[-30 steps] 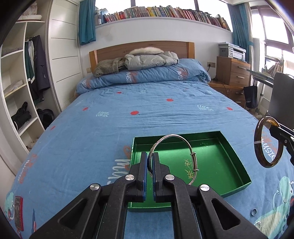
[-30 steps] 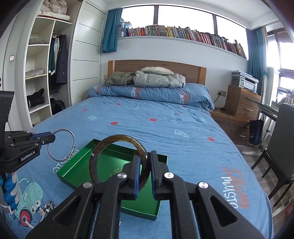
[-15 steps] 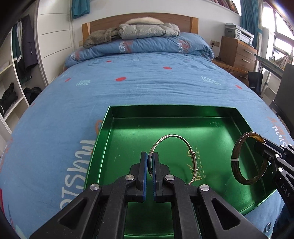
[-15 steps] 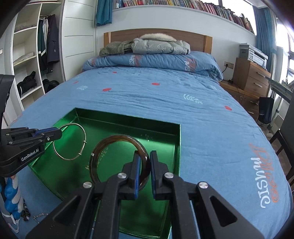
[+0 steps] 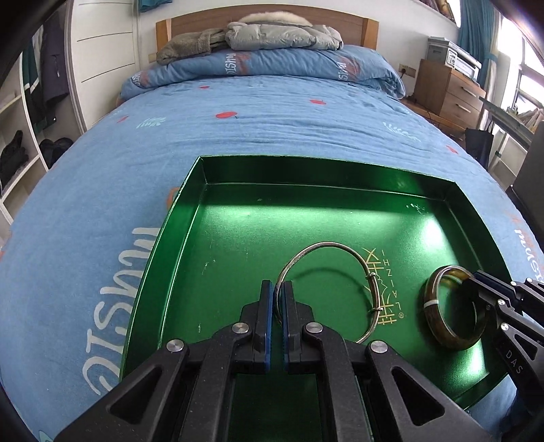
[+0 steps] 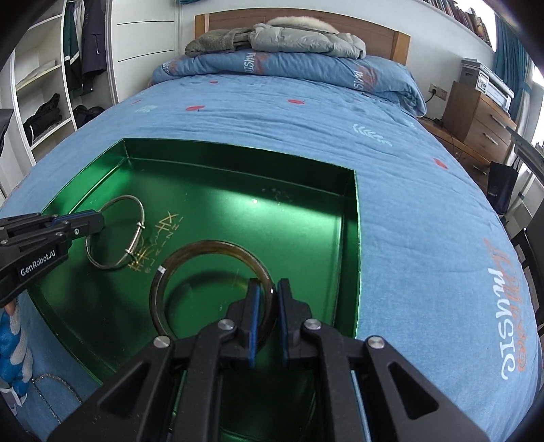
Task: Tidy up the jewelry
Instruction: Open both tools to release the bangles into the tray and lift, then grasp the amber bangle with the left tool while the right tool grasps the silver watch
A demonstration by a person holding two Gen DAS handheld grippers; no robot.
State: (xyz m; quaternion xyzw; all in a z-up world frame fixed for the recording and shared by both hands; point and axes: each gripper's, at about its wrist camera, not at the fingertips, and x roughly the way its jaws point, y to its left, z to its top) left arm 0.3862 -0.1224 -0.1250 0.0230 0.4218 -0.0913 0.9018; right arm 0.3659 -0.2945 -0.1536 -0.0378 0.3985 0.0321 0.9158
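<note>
A green tray [image 5: 306, 170] lies on the blue bed cover; it also shows in the right wrist view [image 6: 238, 163]. My left gripper [image 5: 278, 289] is shut on a thin silver bangle [image 5: 326, 246], low over the tray floor; the bangle also shows in the right wrist view [image 6: 136, 204]. My right gripper [image 6: 268, 289] has its jaws slightly parted around the rim of a brown amber bangle [image 6: 190, 251], which rests on the tray floor. The left wrist view shows the amber bangle [image 5: 438, 323] and the right gripper [image 5: 476, 282] at the tray's right side.
The bed cover [image 5: 102, 204] surrounds the tray. Folded bedding and jackets [image 5: 272, 30] lie at the headboard. A wardrobe [image 6: 51, 85] stands on the left, a wooden dresser [image 5: 448, 88] on the right. A blue toy [image 6: 13, 340] lies by the tray's near left.
Both grippers have dropped closer to the tray floor with their bangles. The amber bangle now rests on the floor and the right jaws have parted slightly.
</note>
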